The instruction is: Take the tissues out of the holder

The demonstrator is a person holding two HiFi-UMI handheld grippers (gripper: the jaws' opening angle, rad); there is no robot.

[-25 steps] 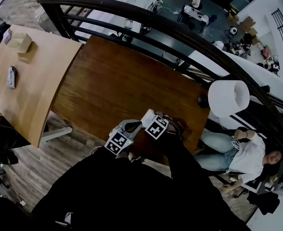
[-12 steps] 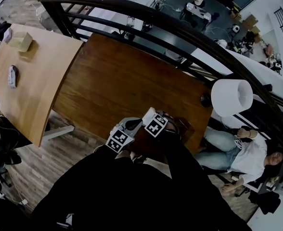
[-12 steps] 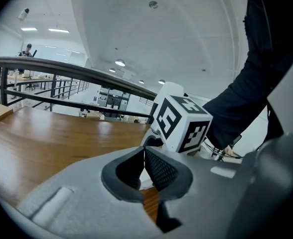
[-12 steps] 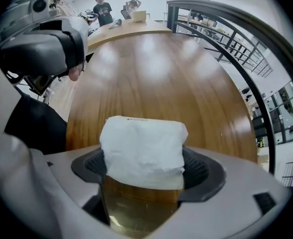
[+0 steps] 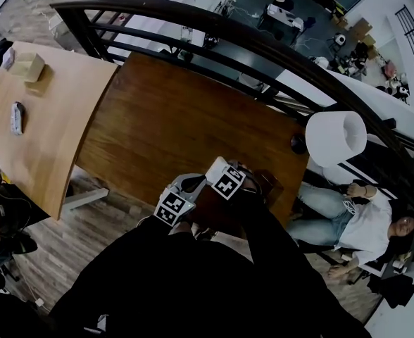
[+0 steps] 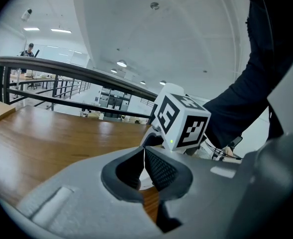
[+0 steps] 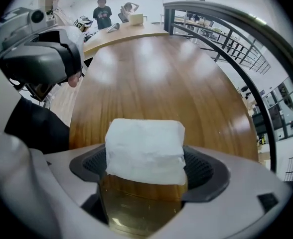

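Since the earlier frame the right gripper (image 7: 146, 169) had spread its fingers a little wider, while both grippers kept their spot at the counter's (image 7: 151, 73) near edge. Those fingers stood apart, straddling the white tissues (image 7: 145, 151) that stood upright in the amber holder (image 7: 141, 205). The left gripper's (image 6: 144, 159) fingers were closed together.

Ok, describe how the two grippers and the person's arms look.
Both the left gripper and right gripper have light grey moulded bodies with dark, ribbed pads. Each carries a white cube printed with black square markers. The sleeves are black. The right jaws have just been opening, with tissues between them.
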